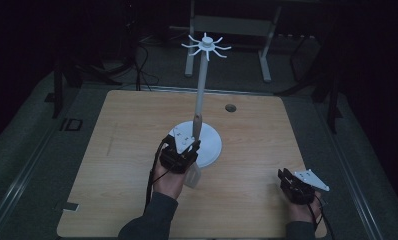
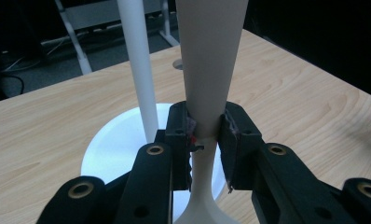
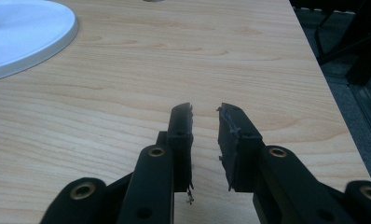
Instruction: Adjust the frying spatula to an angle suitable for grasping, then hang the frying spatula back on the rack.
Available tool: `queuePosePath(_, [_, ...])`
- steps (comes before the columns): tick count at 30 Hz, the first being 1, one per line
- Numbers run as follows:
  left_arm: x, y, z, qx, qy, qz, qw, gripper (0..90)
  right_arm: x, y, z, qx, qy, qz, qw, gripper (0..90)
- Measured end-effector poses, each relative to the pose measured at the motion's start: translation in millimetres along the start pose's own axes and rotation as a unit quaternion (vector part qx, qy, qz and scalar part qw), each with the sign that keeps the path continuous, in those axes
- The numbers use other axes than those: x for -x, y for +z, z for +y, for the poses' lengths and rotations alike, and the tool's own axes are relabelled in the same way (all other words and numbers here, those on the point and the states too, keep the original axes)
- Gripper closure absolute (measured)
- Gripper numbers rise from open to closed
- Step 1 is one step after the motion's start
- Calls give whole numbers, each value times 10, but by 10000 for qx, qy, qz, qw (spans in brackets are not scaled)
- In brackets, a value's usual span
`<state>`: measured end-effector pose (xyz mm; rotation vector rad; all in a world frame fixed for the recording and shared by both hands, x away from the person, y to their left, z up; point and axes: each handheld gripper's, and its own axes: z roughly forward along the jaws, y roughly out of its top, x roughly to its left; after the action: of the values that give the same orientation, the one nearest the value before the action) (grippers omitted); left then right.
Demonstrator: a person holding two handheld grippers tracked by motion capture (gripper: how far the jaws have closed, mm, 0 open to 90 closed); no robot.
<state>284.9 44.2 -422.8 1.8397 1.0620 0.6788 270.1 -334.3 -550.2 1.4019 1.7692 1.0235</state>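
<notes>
- Wooden table (image 1: 137, 150): light wood-grain top with rounded corners; small round hole (image 1: 230, 107) near the far edge.
- White stand (image 1: 202, 85): round base (image 1: 211, 145) near the table's middle, tall thin pole upright, hub at the top with short hooks splayed outward.
- Spatula (image 2: 209, 70): pale utensil with a long handle, flaring at both ends in the left gripper view; held just beside the stand's pole, over the near edge of the base. In the high view its broad pale end hangs below the gripper, close to the tabletop; contact cannot be told.
- Left gripper (image 2: 207, 135): jaws clamped on the spatula's narrow neck, pads pressing both sides.
- Right gripper (image 3: 205, 123): near the table's right front corner, well apart from the stand; jaws slightly parted, nothing between them, bare tabletop beneath.
</notes>
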Motion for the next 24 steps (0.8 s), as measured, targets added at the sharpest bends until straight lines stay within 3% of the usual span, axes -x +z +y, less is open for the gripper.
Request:
queuePosePath(9, [-16,-34,32,69,-67,29,9999,748,-13,10,5,0,-14,11,10000,745])
queuePosePath(24, [8,-105,157,330,-9,129,9994,748,1,-1,2,8,13,-10,10000,745])
